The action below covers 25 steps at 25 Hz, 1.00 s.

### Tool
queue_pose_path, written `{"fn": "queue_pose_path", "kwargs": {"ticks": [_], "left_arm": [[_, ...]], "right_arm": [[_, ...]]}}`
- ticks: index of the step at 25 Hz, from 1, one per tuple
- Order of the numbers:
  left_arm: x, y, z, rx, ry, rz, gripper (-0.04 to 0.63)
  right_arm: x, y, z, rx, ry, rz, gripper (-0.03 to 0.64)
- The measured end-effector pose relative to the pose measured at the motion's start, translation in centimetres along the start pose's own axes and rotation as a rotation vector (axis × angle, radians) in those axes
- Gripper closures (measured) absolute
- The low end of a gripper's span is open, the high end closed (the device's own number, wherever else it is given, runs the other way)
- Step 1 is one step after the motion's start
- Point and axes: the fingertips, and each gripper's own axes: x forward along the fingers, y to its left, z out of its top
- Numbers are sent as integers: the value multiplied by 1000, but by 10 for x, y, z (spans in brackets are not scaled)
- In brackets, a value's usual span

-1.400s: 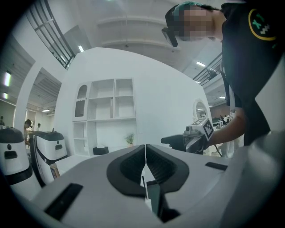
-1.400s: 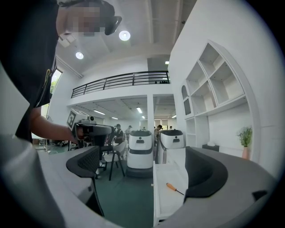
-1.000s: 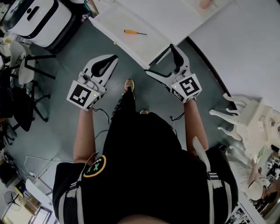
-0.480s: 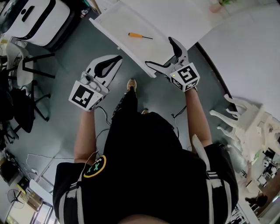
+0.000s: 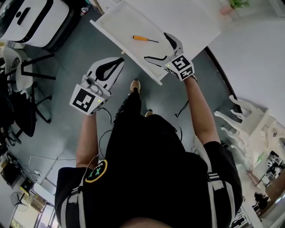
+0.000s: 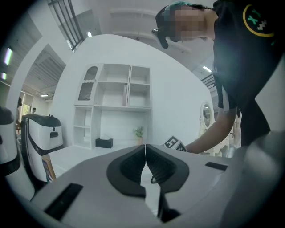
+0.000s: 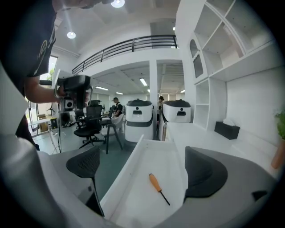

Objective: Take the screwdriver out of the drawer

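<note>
An orange-handled screwdriver (image 5: 140,38) lies flat on the floor of the pulled-out white drawer (image 5: 116,23). My right gripper (image 5: 156,46) hangs open over the drawer's front corner, a short way to the right of the screwdriver, with nothing between its fingers. In the right gripper view the screwdriver (image 7: 156,185) lies ahead in the drawer (image 7: 126,178), in line with the gap of the open right gripper (image 7: 144,168). My left gripper (image 5: 120,60) is shut and empty, just outside the drawer's front edge over the floor. In its own view the left gripper (image 6: 145,148) has its jaws pressed together.
A white cabinet top (image 5: 187,15) runs behind the drawer, with a small potted plant (image 5: 231,5). White machines (image 5: 31,18) and office chairs (image 5: 20,73) stand at the left. Ornate white furniture (image 5: 251,129) stands at the right. A black tissue box (image 7: 227,129) sits on the cabinet top.
My right gripper has moved forward over the drawer's front edge, closer to the screwdriver, still open. The left gripper has hardly moved.
</note>
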Motion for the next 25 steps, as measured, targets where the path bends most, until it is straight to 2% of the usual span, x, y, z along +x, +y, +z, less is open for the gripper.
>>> {"fn": "queue_pose_path", "kwargs": {"ticks": [3, 6, 12, 17, 20, 25], "left_arm": [[5, 9, -4, -5, 2, -3, 574], [8, 18, -3, -45, 8, 9, 574], [7, 34, -12, -85, 27, 41, 574], [4, 44, -24, -52, 39, 44, 574], [8, 47, -21, -102, 38, 64, 574], [6, 55, -27, -142, 56, 89, 574]], "right_arm": [[25, -11, -29, 4, 74, 22, 25], [48, -22, -51, 16, 131, 44, 25], [92, -37, -84, -14, 245, 106, 26], [122, -48, -118, -40, 357, 152, 28], [134, -51, -137, -50, 413, 182, 39], [155, -52, -162, -74, 481, 226, 51]]}}
